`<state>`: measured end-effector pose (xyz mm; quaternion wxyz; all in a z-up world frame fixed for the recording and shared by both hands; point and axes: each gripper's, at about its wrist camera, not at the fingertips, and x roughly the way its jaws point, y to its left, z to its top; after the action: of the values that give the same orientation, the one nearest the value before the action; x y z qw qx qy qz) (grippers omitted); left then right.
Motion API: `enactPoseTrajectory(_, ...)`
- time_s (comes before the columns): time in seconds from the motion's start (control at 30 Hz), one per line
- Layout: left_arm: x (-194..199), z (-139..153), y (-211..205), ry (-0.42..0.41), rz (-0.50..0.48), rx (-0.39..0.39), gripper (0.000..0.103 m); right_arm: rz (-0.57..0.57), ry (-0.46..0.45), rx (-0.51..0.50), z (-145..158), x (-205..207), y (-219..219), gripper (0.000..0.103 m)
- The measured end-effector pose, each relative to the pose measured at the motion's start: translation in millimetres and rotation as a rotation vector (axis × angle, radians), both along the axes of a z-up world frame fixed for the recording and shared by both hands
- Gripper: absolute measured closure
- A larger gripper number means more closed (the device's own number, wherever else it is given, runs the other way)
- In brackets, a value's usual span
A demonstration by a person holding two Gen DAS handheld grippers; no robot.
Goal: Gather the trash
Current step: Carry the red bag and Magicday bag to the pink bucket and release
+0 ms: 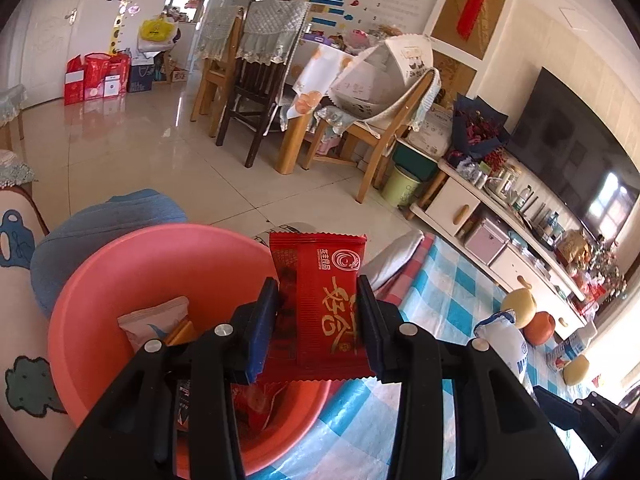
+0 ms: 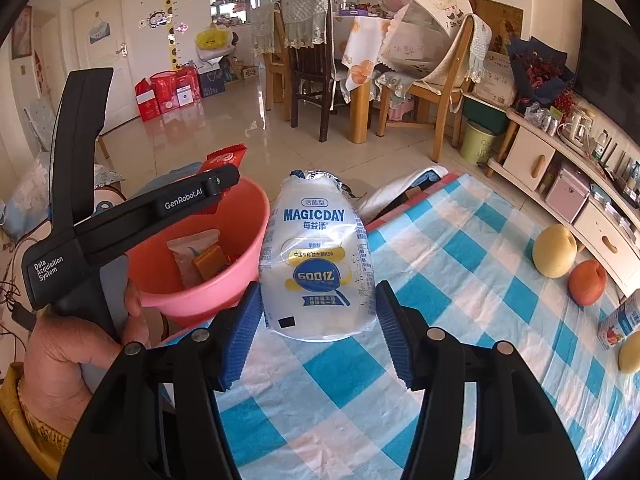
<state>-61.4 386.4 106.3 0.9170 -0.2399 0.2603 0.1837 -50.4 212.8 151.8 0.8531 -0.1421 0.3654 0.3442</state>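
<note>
Above the checked counter (image 2: 460, 264), the pink basin (image 1: 160, 264) sat at its edge, the right hand-held gripper (image 2: 318, 320) was clamped on a white drink bottle (image 2: 316, 256), and the left hand-held gripper (image 1: 318, 320) gripped a red snack wrapper (image 1: 324, 304) over the basin.

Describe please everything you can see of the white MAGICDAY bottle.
The MAGICDAY bottle is a small white plastic drink bottle with blue lettering, a yellow band, a blue round badge and a crumpled silver foil lid on top. The right gripper holds it between its blue ribbed pads, which press its lower sides. It points away from the camera, above the blue and white checked tablecloth, just right of the pink basin. In the left wrist view only its side shows.
</note>
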Motion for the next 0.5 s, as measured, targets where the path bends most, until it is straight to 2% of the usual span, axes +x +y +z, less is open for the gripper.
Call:
enactPoseTrajectory(0.27,-22.4,-10.5,57.2,-0.023,0.182,-0.109,0.062,0.082,0.008,-0.015,-3.5,3.9,55.8,0.044)
enactPoseTrajectory(0.43,-30.5,-26.2,93.5,-0.014,0.261,-0.199,0.062,0.131,0.016,-0.034,-15.9,9.8,92.1,0.044)
enactPoseTrajectory(0.5,-32.5,-29.5,102.4,-0.011,0.28,-0.203,0.062,0.152,0.03,-0.043,-24.3,12.2,106.9,0.044)
